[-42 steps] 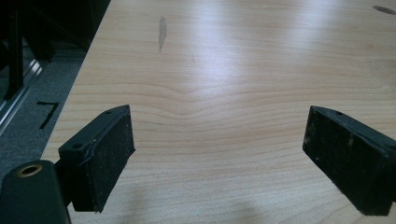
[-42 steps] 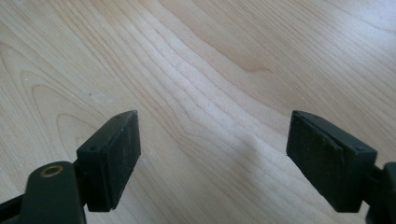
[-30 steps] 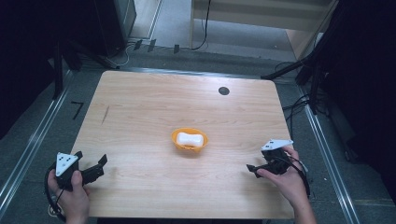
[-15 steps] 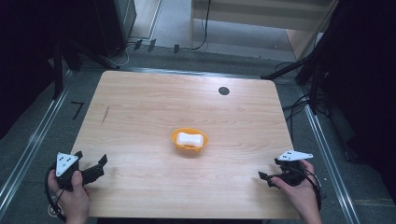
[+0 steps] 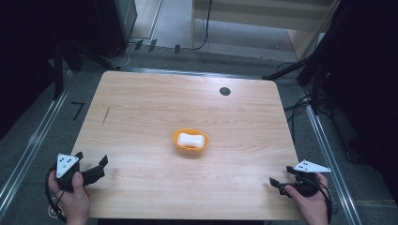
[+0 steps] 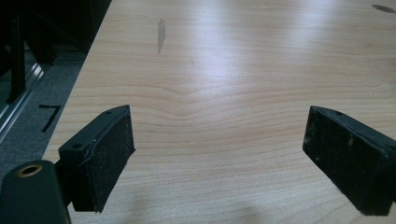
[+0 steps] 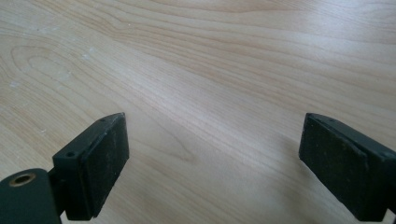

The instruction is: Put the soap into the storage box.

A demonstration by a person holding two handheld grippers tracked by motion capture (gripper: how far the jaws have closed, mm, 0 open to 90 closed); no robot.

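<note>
An orange bowl (image 5: pixel 177 139) sits at the middle of the wooden table (image 5: pixel 141 108), with a white block (image 5: pixel 191 139) lying in it. My left gripper (image 5: pixel 94 166) rests at the near left corner, held by a hand, open with nothing between its pads. In the left gripper view its two black pads (image 6: pixel 109 154) stand wide apart over bare wood. My right gripper (image 5: pixel 277 185) is at the near right corner in the other hand, also open and empty. Its pads (image 7: pixel 98 163) in the right gripper view frame only wood grain.
A small black round mark (image 5: pixel 225 91) lies near the table's far edge. A dark streak (image 5: pixel 106 115) marks the wood on the left. Metal rails (image 5: pixel 33 140) run along the floor on both sides, and cables (image 5: pixel 300 101) trail at the right.
My right gripper has drawn back toward the near right corner of the table. The left gripper and the bowl have stayed where they were.
</note>
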